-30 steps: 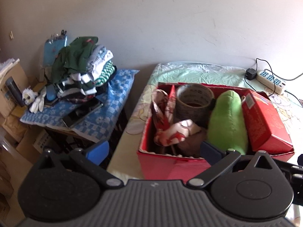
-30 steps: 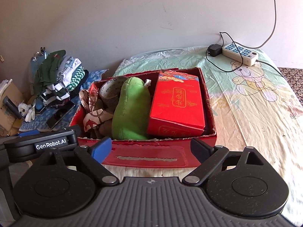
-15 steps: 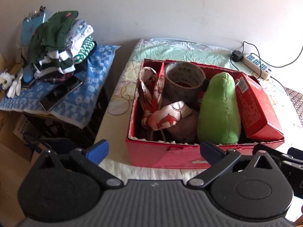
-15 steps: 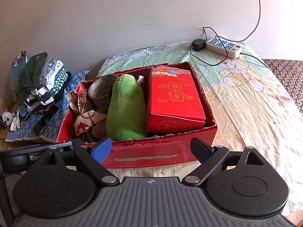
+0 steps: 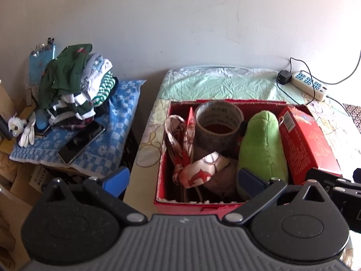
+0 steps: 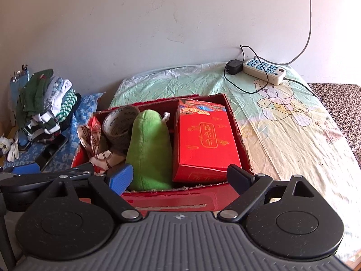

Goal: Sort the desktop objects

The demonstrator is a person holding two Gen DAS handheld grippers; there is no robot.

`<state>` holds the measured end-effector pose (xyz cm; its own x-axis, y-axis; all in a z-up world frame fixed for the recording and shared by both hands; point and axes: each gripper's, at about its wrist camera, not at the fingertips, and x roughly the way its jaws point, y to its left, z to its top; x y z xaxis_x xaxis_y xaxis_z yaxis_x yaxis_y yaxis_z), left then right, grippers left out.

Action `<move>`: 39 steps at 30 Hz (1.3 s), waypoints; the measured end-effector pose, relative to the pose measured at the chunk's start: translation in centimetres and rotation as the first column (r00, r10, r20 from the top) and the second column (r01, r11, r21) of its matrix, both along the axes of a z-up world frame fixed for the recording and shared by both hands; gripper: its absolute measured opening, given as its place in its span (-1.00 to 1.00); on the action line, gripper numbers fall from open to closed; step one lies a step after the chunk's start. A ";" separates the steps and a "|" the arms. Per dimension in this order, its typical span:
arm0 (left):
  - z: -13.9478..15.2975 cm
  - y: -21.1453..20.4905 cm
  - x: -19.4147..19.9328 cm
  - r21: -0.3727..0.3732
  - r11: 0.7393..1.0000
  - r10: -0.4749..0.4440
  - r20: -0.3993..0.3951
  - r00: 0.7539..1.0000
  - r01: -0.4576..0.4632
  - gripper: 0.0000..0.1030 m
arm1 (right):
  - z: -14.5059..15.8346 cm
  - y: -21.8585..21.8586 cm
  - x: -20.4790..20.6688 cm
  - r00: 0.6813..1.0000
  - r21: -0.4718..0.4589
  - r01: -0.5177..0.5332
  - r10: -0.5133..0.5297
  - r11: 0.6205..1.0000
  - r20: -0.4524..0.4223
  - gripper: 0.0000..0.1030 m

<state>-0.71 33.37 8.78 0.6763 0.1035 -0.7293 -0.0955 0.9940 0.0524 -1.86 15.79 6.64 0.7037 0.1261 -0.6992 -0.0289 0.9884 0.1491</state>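
Bedsheet-covered surface (image 6: 293,135), red box (image 6: 171,201) just beyond both grippers' spread, empty fingers (image 6: 120,178)

To my left I see folded clothes (image 5: 74,83) heaped on a blue checked cloth (image 5: 117,122), what looks like a phone (image 5: 82,141) beside them; a power strip (image 6: 264,71) lies by the wall.

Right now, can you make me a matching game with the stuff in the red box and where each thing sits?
Things:
1. tape roll
2. green plush
3. red packet box
4. power strip

Places:
A. middle of the red box
B. on the bedsheet, by the wall
C. right side of the red box
D. back left of the red box

Pairs: 1-D, 2-A, 3-C, 4-B
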 end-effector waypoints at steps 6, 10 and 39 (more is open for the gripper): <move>-0.7 -0.1 0.0 -0.028 1.000 0.006 -0.010 1.000 -0.006 0.99 | -0.6 -0.5 0.0 1.000 0.017 0.014 -0.014 1.000 -0.011 0.79; -1.3 -0.4 -0.2 -0.023 1.000 -0.008 -0.013 1.000 0.008 0.99 | -1.3 -0.7 0.0 1.000 0.014 0.015 -0.014 1.000 -0.025 0.79; -1.1 1.2 -0.2 0.007 0.999 0.048 0.027 0.998 -0.048 0.99 | -1.0 0.2 0.8 0.999 -0.012 -0.040 0.040 0.999 0.037 0.78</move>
